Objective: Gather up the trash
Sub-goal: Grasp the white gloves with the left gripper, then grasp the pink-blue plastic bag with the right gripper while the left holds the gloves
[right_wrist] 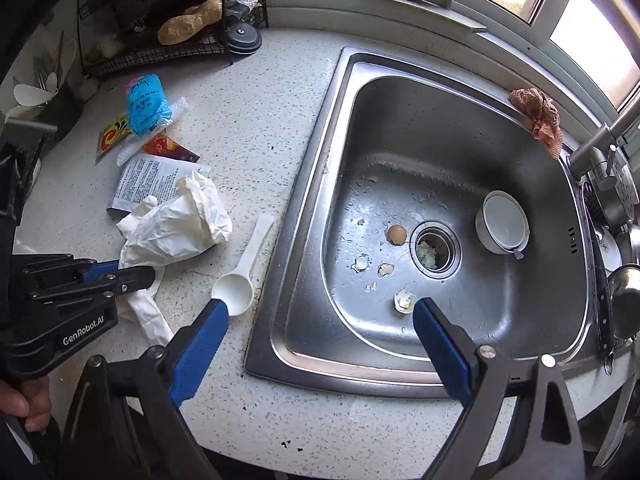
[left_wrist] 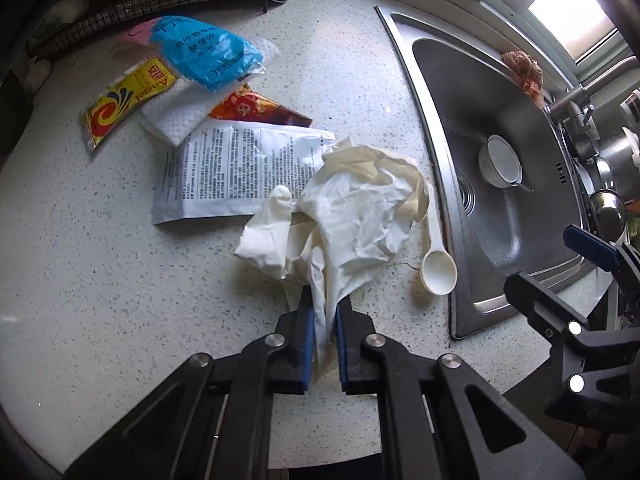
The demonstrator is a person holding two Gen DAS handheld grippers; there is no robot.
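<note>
A crumpled white glove (left_wrist: 352,216) lies on the speckled counter (left_wrist: 100,280), and my left gripper (left_wrist: 325,312) is shut on its lower end, the blue pads pinching the thin rubber. From the right wrist view the same glove (right_wrist: 176,224) sits left of the sink, with the left gripper (right_wrist: 132,274) clamped on it. My right gripper (right_wrist: 320,312) stands wide open over the sink's front rim, nothing between its fingers. Other trash lies behind the glove: a printed white packet (left_wrist: 224,172), a blue wrapper (left_wrist: 208,52), a yellow sachet (left_wrist: 120,100), a red sachet (left_wrist: 256,110) and a paper towel (left_wrist: 176,116).
A white plastic spoon (left_wrist: 438,268) lies beside the sink (right_wrist: 304,216). Eggshell bits (right_wrist: 404,300) and a white bowl (right_wrist: 502,222) sit in the basin. A wire rack (right_wrist: 160,40) stands at the back left, a faucet (right_wrist: 600,152) and pots at the right.
</note>
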